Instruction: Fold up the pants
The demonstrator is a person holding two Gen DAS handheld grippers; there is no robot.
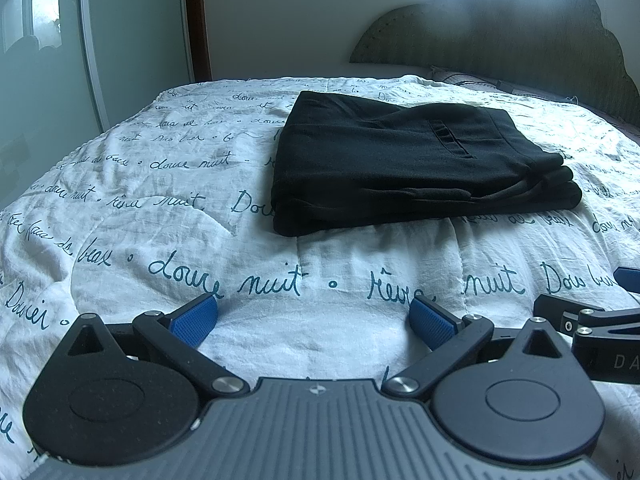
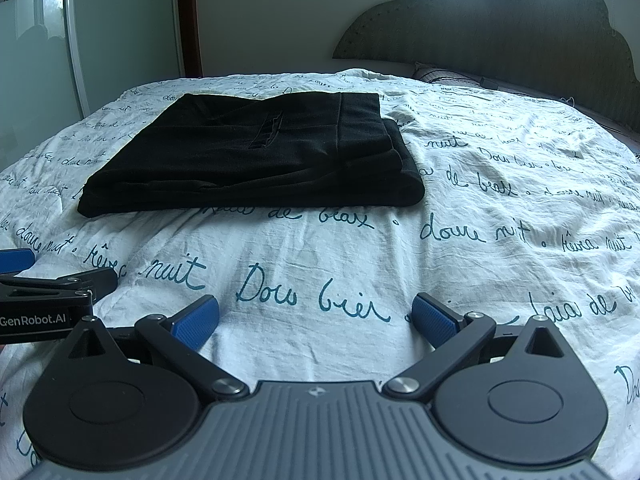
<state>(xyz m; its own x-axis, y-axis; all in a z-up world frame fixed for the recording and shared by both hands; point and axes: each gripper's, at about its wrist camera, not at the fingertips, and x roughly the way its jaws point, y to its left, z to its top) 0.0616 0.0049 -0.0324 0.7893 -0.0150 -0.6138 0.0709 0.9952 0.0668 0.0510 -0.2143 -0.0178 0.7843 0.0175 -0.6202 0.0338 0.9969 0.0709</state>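
Black pants [image 1: 400,164] lie folded into a thick flat stack on the white quilt with teal script [image 1: 280,280]. They also show in the right wrist view [image 2: 256,156], left of centre. My left gripper [image 1: 314,318] is open and empty, low over the quilt, well short of the pants' near edge. My right gripper [image 2: 316,318] is open and empty too, beside the left one, with the pants ahead and to its left. Part of the right gripper shows at the left wrist view's right edge [image 1: 592,320]. Part of the left gripper shows at the right wrist view's left edge [image 2: 48,292].
A padded scalloped headboard [image 1: 520,32] stands at the far end of the bed. A glass wardrobe door [image 1: 48,60] with a dark wooden frame is on the left. A cable [image 1: 492,82] lies near the pillows. Bright window light comes from behind the headboard.
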